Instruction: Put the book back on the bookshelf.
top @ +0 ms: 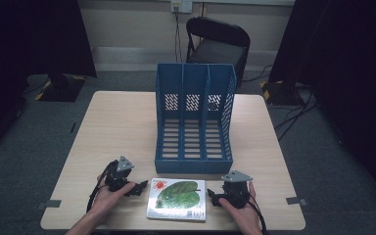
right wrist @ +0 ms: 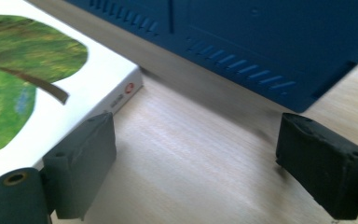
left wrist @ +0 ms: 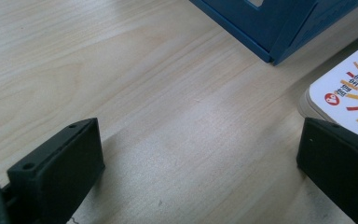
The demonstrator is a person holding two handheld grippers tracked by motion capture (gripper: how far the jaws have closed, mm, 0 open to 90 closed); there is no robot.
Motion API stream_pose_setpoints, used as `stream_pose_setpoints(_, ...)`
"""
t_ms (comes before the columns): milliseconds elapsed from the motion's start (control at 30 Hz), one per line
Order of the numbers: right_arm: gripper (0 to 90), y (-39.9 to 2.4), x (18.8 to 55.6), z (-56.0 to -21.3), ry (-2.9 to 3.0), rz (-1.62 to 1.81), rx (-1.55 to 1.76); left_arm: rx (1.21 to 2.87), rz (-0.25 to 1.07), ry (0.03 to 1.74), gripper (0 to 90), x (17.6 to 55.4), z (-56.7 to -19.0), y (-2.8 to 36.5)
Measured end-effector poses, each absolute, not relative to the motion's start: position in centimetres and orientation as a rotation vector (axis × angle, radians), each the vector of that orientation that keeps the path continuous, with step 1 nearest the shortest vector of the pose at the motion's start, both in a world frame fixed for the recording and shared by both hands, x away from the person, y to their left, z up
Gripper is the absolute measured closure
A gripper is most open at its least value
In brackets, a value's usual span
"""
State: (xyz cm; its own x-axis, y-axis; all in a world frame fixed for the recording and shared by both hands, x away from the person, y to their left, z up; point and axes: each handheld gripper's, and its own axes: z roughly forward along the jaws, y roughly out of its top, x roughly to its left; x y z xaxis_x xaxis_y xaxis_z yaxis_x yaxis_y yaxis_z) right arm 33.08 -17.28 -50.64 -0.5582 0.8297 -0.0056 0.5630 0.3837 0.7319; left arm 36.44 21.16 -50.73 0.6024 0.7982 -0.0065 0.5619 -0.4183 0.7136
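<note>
- Jaws spread wide on both: left gripper and right gripper flank the book, gripping nothing.
- Lies flat near the table's front edge, just before the blue file rack.
- Probably stiff, light, glossy-covered, so likely slippery; best pinched across the thin side edges or spine.
- Smooth pale wood-grain top; hard slotted plastic rack with upright dividers.

Tool jaws apart; book beside one jaw; blue rack beyond.
</note>
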Motion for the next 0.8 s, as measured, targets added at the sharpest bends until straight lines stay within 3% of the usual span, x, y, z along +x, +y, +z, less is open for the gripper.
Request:
stream_pose_setpoints(200, 11.6, -17.4, 33.1, -50.6, 2.269, 0.984, 1.219, 2.142, 0.445, 1.081, 0.4, 36.5, -50.6, 21.1)
stream_pose_setpoints(267, 11.9, -17.5, 33.0, -50.6, 2.266, 0.977, 1.229, 2.159, 0.439, 1.093, 3.8, 36.5, -50.3, 21.2)
stream_pose_setpoints(333, 12.9, -17.4, 33.2, -50.1, 2.310, 0.935, 1.245, 2.165, 0.433, 1.100, 16.5, 36.5, -50.0, 21.2)
stream_pose_setpoints(433, 21.2, -17.1, 33.5, -49.5, 2.374, 0.941, 1.227, 2.157, 0.402, 1.125, 19.3, 36.4, -49.6, 21.5)
stream_pose_setpoints(467, 21.3, -17.0, 33.5, -49.3, 2.376, 0.938, 1.226, 2.108, 0.310, 1.150, 19.4, 36.5, -49.4, 21.8)
stream_pose_setpoints(533, 22.1, -17.0, 33.4, -49.1, 2.381, 0.950, 1.227, 2.095, 0.271, 1.160, 20.7, 36.5, -49.2, 21.9)
stream_pose_setpoints(567, 24.5, -17.1, 33.1, -48.6, 2.362, 1.008, 1.241, 2.109, 0.271, 1.160, 26.3, 36.4, -49.1, 21.9)
stream_pose_setpoints(800, 33.0, -16.5, 31.4, -47.6, 2.405, 1.116, 1.182, 2.135, 0.195, 1.075, 33.3, 35.2, -47.9, 20.4)
